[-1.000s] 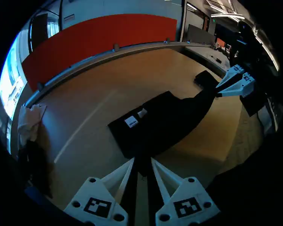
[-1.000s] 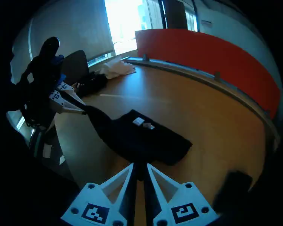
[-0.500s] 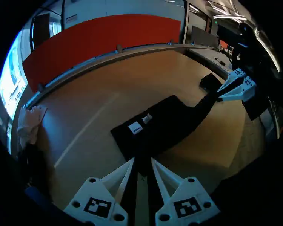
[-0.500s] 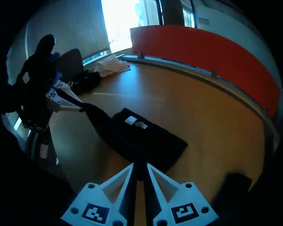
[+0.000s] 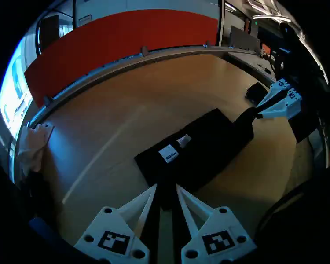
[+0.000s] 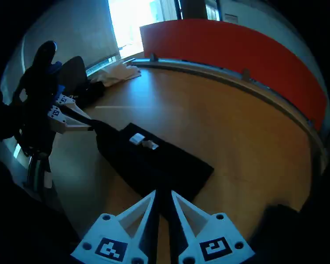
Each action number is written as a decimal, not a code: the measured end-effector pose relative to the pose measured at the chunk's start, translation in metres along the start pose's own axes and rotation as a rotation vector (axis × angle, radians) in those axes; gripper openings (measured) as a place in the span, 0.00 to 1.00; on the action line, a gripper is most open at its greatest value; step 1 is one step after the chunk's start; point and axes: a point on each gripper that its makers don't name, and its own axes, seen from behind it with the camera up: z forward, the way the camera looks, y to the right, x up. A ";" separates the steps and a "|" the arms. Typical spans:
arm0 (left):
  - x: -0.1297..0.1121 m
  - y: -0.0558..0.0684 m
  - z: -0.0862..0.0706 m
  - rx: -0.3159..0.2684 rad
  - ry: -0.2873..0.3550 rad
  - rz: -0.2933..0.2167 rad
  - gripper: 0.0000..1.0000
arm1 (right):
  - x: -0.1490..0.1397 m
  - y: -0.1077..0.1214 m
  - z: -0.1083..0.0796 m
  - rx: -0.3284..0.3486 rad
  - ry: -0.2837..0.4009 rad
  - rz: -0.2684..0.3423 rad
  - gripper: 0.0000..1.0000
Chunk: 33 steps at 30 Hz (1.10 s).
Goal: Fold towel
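A black towel (image 5: 209, 141) with white labels (image 5: 168, 153) lies spread on the wooden table (image 5: 121, 114). In the left gripper view my left gripper (image 5: 166, 190) is shut on the towel's near edge. Farther right, the right gripper (image 5: 258, 115) pinches another corner, slightly raised. In the right gripper view the towel (image 6: 160, 160) reaches up to my right gripper (image 6: 164, 194), which is shut on its near edge. The left gripper (image 6: 91, 128), held by a person (image 6: 35, 105), grips the towel's left corner.
A red partition (image 5: 121, 39) runs along the table's far edge. A white cloth heap (image 6: 116, 72) and a dark bundle (image 6: 94, 90) sit at the far end. A small black object (image 5: 256, 91) lies near the right gripper. A dark chair back (image 6: 75, 72) stands behind the person.
Both grippers have come lower with the held edge. The towel's stretched, hanging part has settled, and it now lies flatter and more rectangular on the table.
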 end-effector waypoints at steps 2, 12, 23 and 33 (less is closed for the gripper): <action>-0.001 -0.001 0.005 -0.001 -0.005 0.000 0.15 | -0.002 0.003 0.004 -0.001 -0.005 0.005 0.10; -0.004 -0.005 0.030 0.002 -0.013 0.012 0.16 | -0.009 0.020 0.023 -0.018 -0.026 0.025 0.10; -0.010 -0.008 0.063 0.010 -0.025 0.030 0.22 | -0.021 0.038 0.046 -0.063 -0.047 0.056 0.12; -0.012 -0.020 0.079 0.064 -0.028 0.066 0.42 | -0.023 0.054 0.061 -0.123 -0.035 0.068 0.31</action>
